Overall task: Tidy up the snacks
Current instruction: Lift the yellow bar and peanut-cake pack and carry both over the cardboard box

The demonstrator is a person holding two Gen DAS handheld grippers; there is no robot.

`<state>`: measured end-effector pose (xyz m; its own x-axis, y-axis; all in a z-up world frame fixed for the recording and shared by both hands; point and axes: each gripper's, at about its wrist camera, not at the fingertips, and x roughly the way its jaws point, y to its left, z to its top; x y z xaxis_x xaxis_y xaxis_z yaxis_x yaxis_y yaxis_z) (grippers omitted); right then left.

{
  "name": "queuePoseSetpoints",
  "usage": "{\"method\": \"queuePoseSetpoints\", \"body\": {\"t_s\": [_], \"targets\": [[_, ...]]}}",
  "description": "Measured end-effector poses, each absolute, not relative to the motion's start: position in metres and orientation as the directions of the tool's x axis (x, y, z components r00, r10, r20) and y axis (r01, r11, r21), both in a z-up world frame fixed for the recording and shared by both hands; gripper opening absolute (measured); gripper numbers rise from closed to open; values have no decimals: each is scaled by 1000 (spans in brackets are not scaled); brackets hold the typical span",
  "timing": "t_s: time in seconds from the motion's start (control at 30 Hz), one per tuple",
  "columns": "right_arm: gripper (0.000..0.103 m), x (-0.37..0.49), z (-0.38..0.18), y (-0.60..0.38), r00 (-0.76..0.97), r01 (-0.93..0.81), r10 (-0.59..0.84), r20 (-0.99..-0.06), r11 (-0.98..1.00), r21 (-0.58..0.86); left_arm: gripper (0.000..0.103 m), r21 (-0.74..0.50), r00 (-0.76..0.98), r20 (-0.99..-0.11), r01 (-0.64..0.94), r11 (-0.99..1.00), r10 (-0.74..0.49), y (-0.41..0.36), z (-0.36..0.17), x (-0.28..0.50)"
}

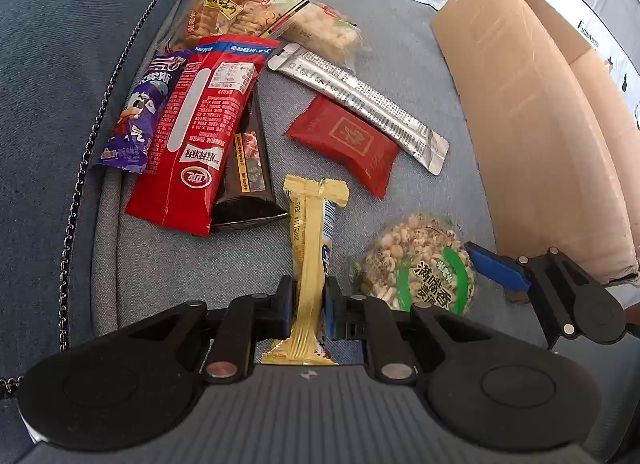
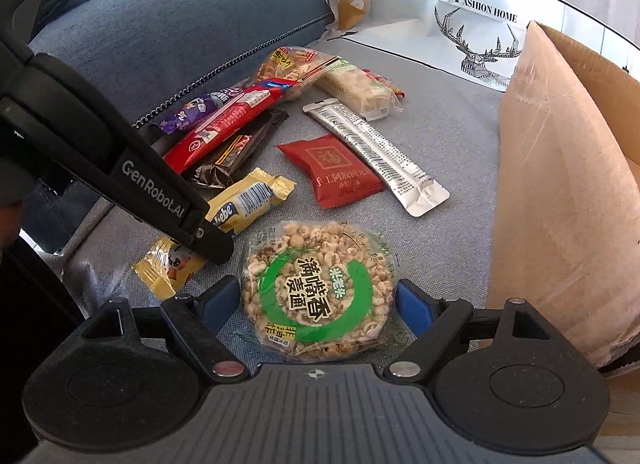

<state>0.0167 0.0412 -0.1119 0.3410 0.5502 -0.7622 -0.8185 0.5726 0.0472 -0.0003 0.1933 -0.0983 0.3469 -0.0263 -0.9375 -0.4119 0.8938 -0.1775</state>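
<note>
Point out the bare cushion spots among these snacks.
Free: the strip between the silver foil sachet and the brown cardboard box, and the near-left cushion below the long red packet. Crowded: the far-left pile.

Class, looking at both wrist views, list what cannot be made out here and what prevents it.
- Inside of the cardboard box: both views, its own tall wall hides it.
- Middle of the yellow bar: right wrist view, the left gripper covers it.
- Dark wrapper: left wrist view, largely under the long red packet.
</note>
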Motion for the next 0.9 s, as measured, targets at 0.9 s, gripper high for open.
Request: {"method": "queuePoseSetpoints", "body": {"t_s": [0.9], "targets": [[82, 2, -100, 33, 407, -827, 569, -715, 561, -24, 12, -230, 487, -873, -390, 892, -11, 192, -77, -19]]}}
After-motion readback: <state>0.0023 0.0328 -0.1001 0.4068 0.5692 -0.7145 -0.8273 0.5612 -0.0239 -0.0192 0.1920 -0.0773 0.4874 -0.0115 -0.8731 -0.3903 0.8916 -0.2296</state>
